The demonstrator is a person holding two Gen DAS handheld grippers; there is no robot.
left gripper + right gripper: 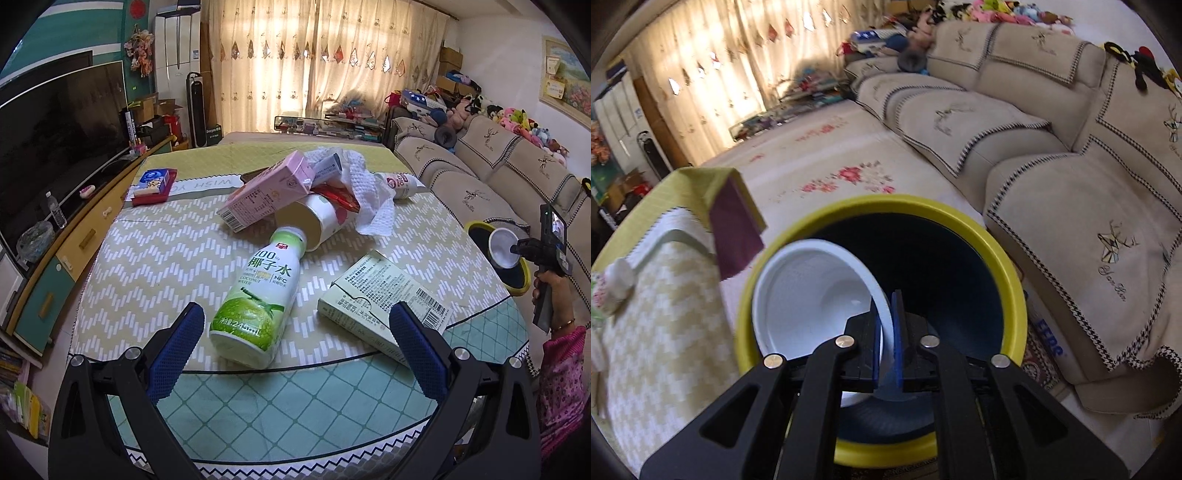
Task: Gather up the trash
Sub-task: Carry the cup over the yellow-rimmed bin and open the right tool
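On the table, my left gripper [297, 314] stands open just short of a lying coconut water bottle [258, 295]. A pale green carton [384, 306] lies by its right finger [417, 350]. Behind them are piled a pink carton [266, 188], a paper tube [314, 221], a red wrapper [340, 195] and a white paper towel [369, 188]; a small bottle [402, 182] lies to the right. My right gripper [886, 317] is shut on the wall of a white cup [812, 295], tilted over the mouth of the yellow-rimmed bin [1015, 280]. The left wrist view also shows that cup [502, 247] over the bin [517, 284].
The bin stands on the floor between the table's right edge [480, 258] and a beige sofa [1071, 184]. A red and blue box [153, 184] lies at the table's far left. A TV [55, 129] on a low cabinet runs along the left. A sleeved arm [561, 369] is at the right.
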